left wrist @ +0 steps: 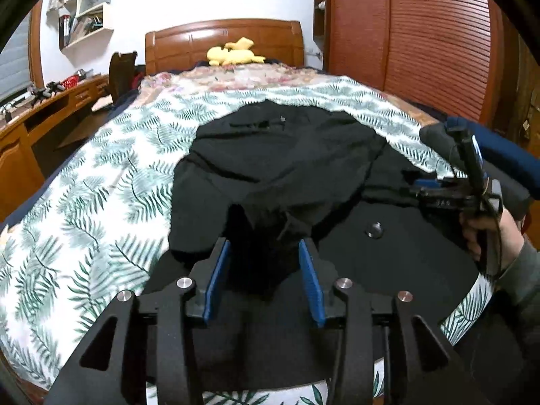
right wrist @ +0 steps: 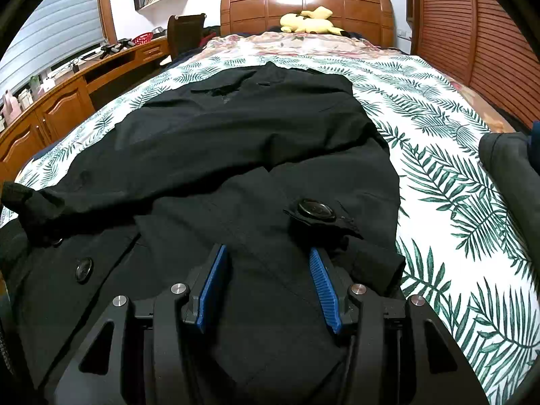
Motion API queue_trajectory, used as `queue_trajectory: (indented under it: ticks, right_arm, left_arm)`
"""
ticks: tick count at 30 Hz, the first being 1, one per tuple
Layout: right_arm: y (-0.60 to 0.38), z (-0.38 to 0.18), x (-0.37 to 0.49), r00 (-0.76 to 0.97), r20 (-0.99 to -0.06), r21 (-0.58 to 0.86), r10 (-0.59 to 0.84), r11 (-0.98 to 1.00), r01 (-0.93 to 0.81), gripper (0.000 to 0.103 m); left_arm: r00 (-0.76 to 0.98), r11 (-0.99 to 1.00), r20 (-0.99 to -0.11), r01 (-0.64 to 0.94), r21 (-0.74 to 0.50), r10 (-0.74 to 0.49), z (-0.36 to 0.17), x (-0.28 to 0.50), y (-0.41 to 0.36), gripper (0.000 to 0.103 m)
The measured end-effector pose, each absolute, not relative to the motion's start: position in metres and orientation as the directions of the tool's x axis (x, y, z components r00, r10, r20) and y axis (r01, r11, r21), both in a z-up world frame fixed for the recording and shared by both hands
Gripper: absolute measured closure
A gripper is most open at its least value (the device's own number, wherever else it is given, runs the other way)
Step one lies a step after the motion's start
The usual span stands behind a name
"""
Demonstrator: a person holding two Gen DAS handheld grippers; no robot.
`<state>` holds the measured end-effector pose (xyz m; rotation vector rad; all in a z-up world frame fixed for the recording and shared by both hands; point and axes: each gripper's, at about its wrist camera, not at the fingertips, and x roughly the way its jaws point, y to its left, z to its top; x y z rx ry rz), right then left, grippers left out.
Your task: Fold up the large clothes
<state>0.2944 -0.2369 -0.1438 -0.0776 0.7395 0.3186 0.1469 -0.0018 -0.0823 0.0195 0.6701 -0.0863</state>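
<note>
Across the leaf-print bedspread point(right wrist: 455, 175): black coat point(right wrist: 236, 141) spread lengthwise toward the wooden headboard point(right wrist: 307, 6), one sleeve folded diagonally over the body, ribbed cuff point(right wrist: 30, 202) lying at the near left edge. Large dark button point(right wrist: 315, 210) on a tab near the front hem, second button point(right wrist: 83, 269) lower left.

Left gripper point(left wrist: 266, 246): blue pads point(left wrist: 219, 280) set apart, jaws parted, bunched black sleeve end point(left wrist: 263, 222) lying between them; whether the pads actually touch the fabric cannot be told from this view. Coat point(left wrist: 287, 155) lying ahead of it, single button point(left wrist: 374, 229) to the right.

Right gripper point(right wrist: 268, 256): jaws wide apart, blue pads point(right wrist: 325, 290) resting low over the coat's front panel, nothing clamped between them. Same tool seen from the left wrist view point(left wrist: 418, 187), side-on and too edge-on there to judge its opening, handle in the person's right hand point(left wrist: 486, 233).

Background: yellow plush toy point(right wrist: 308, 22) against the headboard, floral quilt point(right wrist: 303, 42) beyond the coat, wooden desk point(right wrist: 67, 91) along the left wall, slatted wardrobe doors point(right wrist: 472, 33) at right, folded dark clothing point(right wrist: 506, 165) at the bed's right edge.
</note>
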Motion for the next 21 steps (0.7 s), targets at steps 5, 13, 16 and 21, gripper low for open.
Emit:
queue_trajectory:
  ticks: [5, 13, 16, 21]
  right_arm:
    - [-0.237, -0.144, 0.294, 0.694, -0.673, 0.039, 0.256, 0.949, -0.312, 0.050]
    - [-0.237, -0.144, 0.294, 0.693, -0.673, 0.043, 0.259, 0.949, -0.313, 0.051]
    - [-0.239, -0.143, 0.294, 0.689, -0.673, 0.058, 0.271, 0.947, -0.315, 0.050]
    - [-0.239, -0.143, 0.293, 0.687, -0.672, 0.066, 0.276, 0.947, -0.315, 0.050]
  left_arm:
    - [0.802, 0.995, -0.596, 0.081, 0.050, -0.035, -0.063, 0.173, 0.010, 0.060]
    - [0.743, 1.000, -0.670, 0.015, 0.027, 0.007, -0.089, 0.223, 0.041, 0.059]
    - [0.709, 0.999, -0.704, 0.018, -0.032, -0.035, -0.101, 0.225, 0.048, 0.059]
    - [0.664, 0.999, -0.747, 0.038, -0.014, -0.036, -0.121, 0.204, 0.039, 0.059]
